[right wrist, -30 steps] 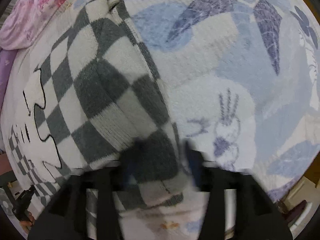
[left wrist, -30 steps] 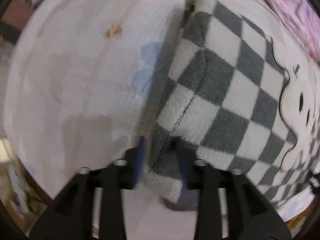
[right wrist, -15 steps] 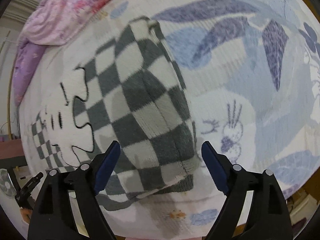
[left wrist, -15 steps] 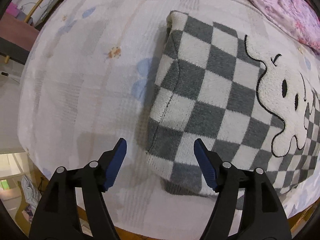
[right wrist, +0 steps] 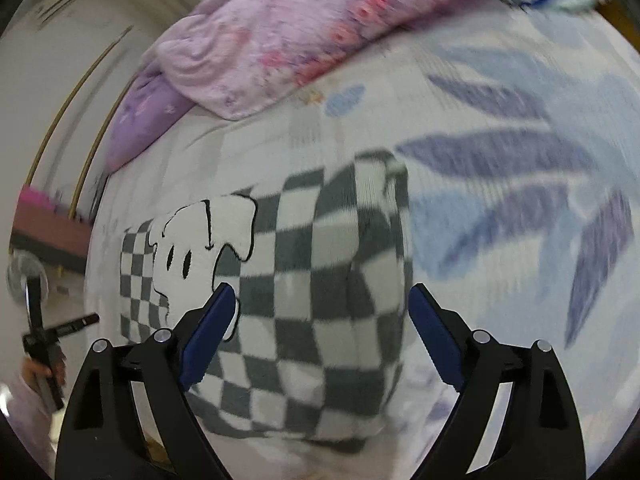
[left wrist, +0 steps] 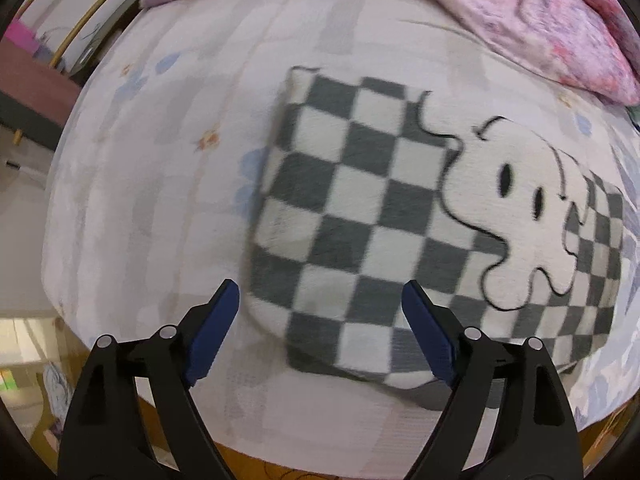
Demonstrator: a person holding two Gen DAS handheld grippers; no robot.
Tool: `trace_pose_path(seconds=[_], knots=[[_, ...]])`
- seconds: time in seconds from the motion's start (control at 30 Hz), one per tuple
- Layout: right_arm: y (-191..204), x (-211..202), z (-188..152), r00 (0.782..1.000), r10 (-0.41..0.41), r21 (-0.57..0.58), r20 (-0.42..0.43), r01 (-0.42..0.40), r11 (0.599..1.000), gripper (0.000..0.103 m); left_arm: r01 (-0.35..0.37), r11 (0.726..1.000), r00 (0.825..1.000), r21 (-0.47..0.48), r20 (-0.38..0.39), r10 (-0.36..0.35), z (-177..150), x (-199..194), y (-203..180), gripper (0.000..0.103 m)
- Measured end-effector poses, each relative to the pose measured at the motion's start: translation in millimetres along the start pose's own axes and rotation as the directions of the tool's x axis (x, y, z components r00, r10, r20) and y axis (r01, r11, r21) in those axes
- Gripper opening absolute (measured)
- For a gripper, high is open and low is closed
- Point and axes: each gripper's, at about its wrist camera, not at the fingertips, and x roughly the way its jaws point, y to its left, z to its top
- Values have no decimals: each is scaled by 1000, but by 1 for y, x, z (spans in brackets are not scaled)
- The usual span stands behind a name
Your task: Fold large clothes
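Claws first: the left claw [left wrist: 320, 328] hangs above the bed with its blue pads [left wrist: 212, 336] spread wide and nothing between them. Its jaws have just been opening, and the cloth they pinched a moment ago now lies free below. The right claw [right wrist: 320, 332] is the same, blue pads [right wrist: 436, 336] far apart, jaws just opened, gripping nothing, tilted down toward the bed from above.

Under both lies the sweater [left wrist: 400, 216], a fuzzy grey-and-white checked one with a white cartoon dog [left wrist: 520, 208] outlined in black on it. It sits folded into a compact, thick block, flat on the bed [left wrist: 160, 200], near the bed's front edge. From the left view its near corner shows between the pads but below them, not touching. From the right view the sweater [right wrist: 320, 280] fills the gap between the pads the same way, with its folded edge running up on the right side and the dog [right wrist: 200, 248] to the left.

The bed sheet is pale with faint blue flowers, and further right it bears large purple-blue leaves [right wrist: 500, 160]. At the head of the bed a pink flowered quilt [right wrist: 300, 28] is bunched up, with a lilac pillow [right wrist: 144, 120] beside it. At the far left of the right view a hand [right wrist: 40, 368] holds the other claw's black frame; that part is small and blurred.
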Motion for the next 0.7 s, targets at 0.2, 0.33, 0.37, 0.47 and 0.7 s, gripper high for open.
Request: trace_pose_path(seconds=[0.2, 0.33, 0.37, 0.47, 0.7], knots=[[-36, 45, 42, 998, -4, -45, -65, 1, 999, 85, 166, 984, 986, -58, 41, -164, 11, -4, -28, 84], [-60, 84, 70, 994, 25, 9, -111, -24, 1000, 85, 198, 978, 974, -62, 121, -189, 25, -4, -45, 84], [-62, 91, 74, 992, 39, 16, -119, -38, 999, 85, 185, 982, 975, -47, 135, -177, 29, -3, -51, 84], [-68, 115, 88, 987, 88, 29, -133, -85, 996, 85, 176, 983, 971, -43, 170, -166, 44, 5, -65, 84], [-74, 150, 93, 950, 226, 106, -214, -208, 972, 90, 183, 983, 955, 5, 235, -179, 78, 17, -88, 84]])
